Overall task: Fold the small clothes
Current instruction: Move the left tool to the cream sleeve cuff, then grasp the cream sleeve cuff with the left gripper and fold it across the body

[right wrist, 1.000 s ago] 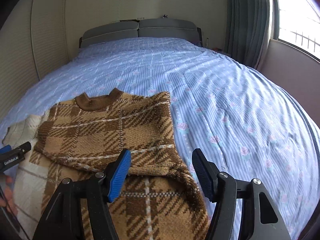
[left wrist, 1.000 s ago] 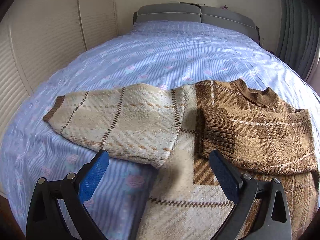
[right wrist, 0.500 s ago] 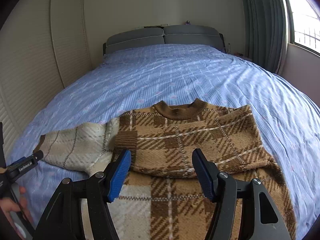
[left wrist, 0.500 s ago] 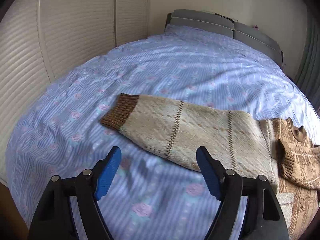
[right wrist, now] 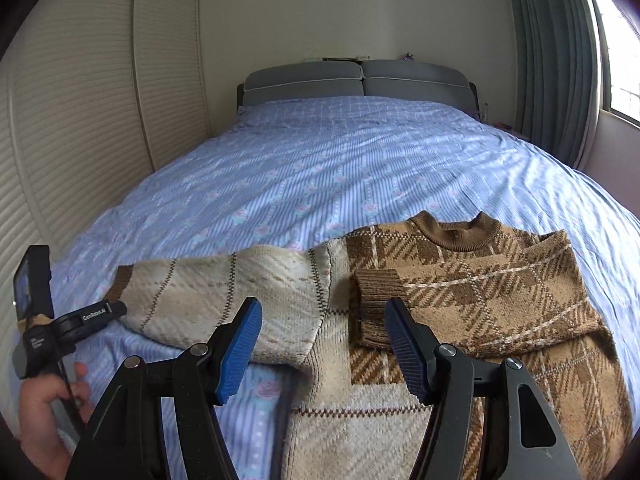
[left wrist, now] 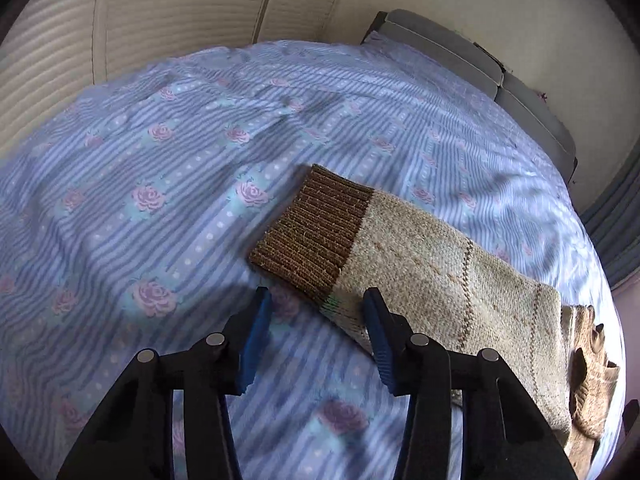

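Now hovering left gripper, jaws apart, right at the brown cuff of the sweater's cream sleeve on the bed, having swung left off the body; likely grabbing cuff next, right gripper idling, jaws apart.

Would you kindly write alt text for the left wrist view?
The open left gripper hovers at the brown ribbed cuff of a cream sweater sleeve, which lies flat on a blue rose-print bedspread.

Each tool is a black frame with silver pivot screws and ribbed blue pads.
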